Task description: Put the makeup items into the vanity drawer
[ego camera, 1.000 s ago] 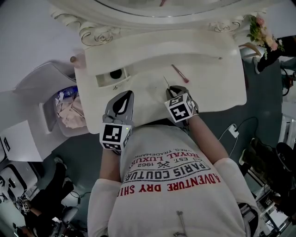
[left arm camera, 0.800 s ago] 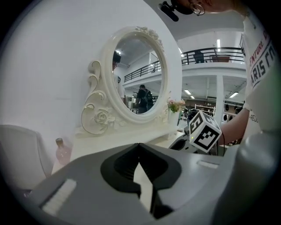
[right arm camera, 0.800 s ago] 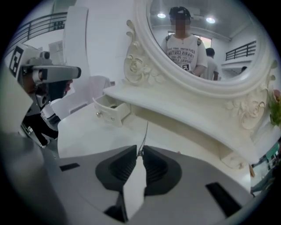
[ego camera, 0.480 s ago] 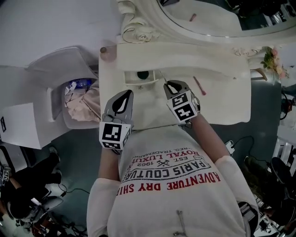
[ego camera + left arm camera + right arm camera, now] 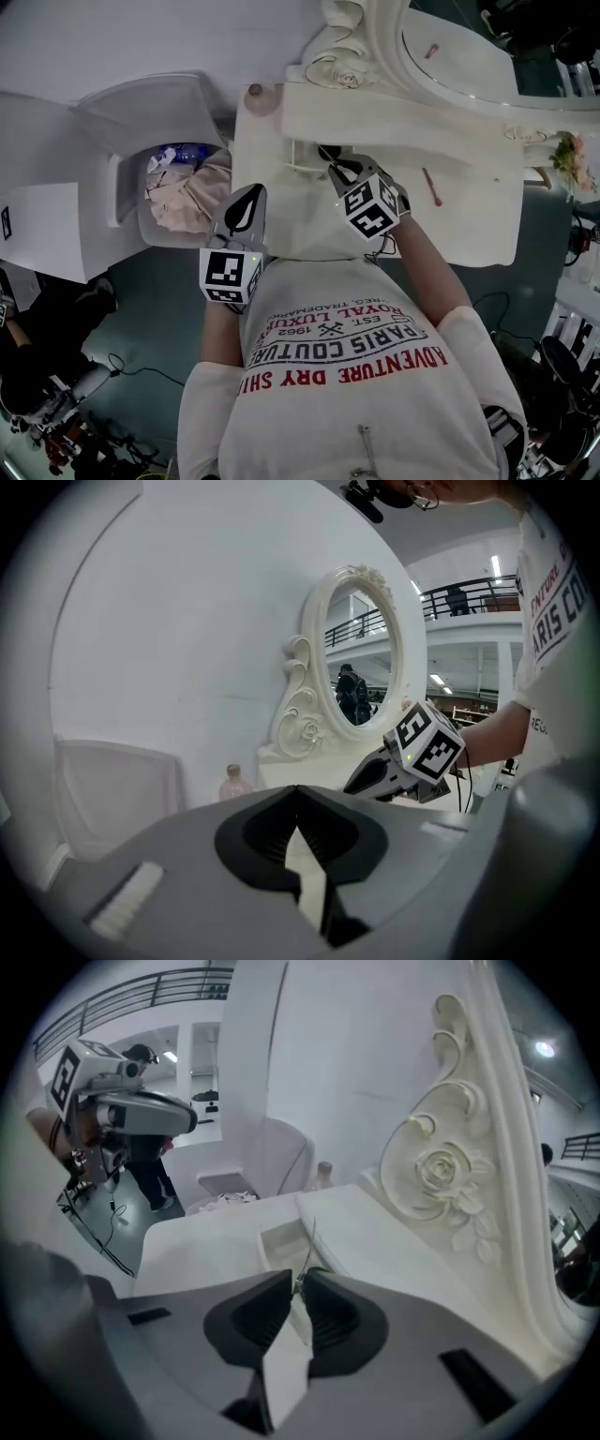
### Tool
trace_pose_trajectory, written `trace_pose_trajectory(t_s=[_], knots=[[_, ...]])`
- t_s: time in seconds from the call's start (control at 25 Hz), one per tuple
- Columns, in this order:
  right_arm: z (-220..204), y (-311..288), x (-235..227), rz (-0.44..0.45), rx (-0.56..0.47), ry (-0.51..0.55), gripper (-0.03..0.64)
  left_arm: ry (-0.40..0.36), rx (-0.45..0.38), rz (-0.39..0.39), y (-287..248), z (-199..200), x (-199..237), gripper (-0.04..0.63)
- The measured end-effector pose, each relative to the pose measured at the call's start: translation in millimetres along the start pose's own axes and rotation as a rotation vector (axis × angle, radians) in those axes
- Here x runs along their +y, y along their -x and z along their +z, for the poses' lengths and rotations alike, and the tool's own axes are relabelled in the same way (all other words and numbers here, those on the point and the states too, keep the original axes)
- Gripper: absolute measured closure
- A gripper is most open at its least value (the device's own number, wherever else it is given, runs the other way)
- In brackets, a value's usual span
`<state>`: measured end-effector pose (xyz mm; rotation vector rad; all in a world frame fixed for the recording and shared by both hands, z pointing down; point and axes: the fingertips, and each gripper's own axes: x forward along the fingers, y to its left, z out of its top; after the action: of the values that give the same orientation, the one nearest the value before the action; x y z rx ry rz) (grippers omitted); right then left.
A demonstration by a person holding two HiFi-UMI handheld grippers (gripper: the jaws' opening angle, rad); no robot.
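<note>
Now the right gripper, pinching a thin stick, had moved along the table to the open drawer at its left end. It looked ready to drop. The left gripper stayed closed and empty.

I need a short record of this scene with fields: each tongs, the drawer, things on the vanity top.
right tongs: shut on a thin makeup stick, pointed toward the drawer
left tongs: shut, empty
drawer: open
vanity top: pink stick, small bottle
</note>
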<state>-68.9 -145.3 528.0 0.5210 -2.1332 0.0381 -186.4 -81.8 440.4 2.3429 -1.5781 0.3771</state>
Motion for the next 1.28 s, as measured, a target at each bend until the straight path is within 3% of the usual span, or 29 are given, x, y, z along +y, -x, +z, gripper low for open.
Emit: trace_pose_trajectory(t_s=[0.24,0.44,0.64,0.96,1.28], knots=[[7,8,5,0.054,0.024,0.074,0.563,0.012,-0.013,0.036,16,11,-2,0.584],[5,-27,5,0.073,0.082,0.068,0.563,0.037,0.004,0.040,6,-8,25,0.584],[4,-24,-1,0.051,0.064,-0.023,0.475,0.033,0.008,0.020,2,-7,24,0.584],[-15,0,-20,-0.036,0.025,-0.144,0.474,-0.009,0.012,-0.047,-16,1,9,0.584],[-85,44,-54,-0.111,0.011,-0.306,0.476,-0.059,0.020,-0.121,-53,15,-47,0.584]])
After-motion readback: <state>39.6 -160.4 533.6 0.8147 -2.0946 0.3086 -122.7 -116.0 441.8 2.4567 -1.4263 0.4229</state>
